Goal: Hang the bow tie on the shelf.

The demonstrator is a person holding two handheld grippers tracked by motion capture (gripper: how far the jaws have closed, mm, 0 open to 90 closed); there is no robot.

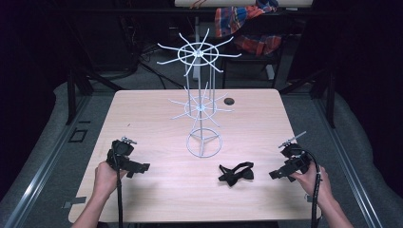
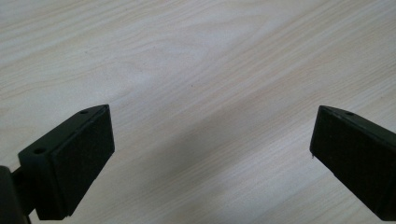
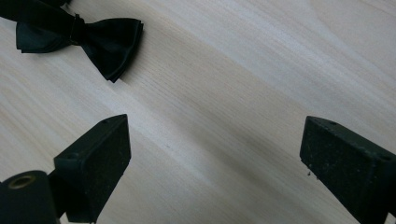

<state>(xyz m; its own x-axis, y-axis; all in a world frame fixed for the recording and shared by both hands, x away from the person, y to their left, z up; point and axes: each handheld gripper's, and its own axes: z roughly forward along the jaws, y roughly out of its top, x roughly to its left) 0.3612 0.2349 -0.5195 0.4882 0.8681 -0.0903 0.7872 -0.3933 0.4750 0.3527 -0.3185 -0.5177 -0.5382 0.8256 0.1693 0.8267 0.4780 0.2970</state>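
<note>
Bow tie (image 1: 236,173) flat on tabletop (image 1: 157,118), just in front of wire stand (image 1: 204,142), long axis crosswise. Nearer right tool (image 1: 274,175), gaping, empty; left tool (image 1: 142,168) likewise released, farther.

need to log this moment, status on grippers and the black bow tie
Left gripper open, empty, over bare wooden table. Right gripper open, empty, beside black fabric bow tie, not touching. White wire rack behind, path clear.

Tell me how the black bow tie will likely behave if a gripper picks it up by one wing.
The bow tie looks like thin layered fabric, so it probably droops and weighs little. Its strap loop may dangle. Lying flat on the table, it may slide.
</note>
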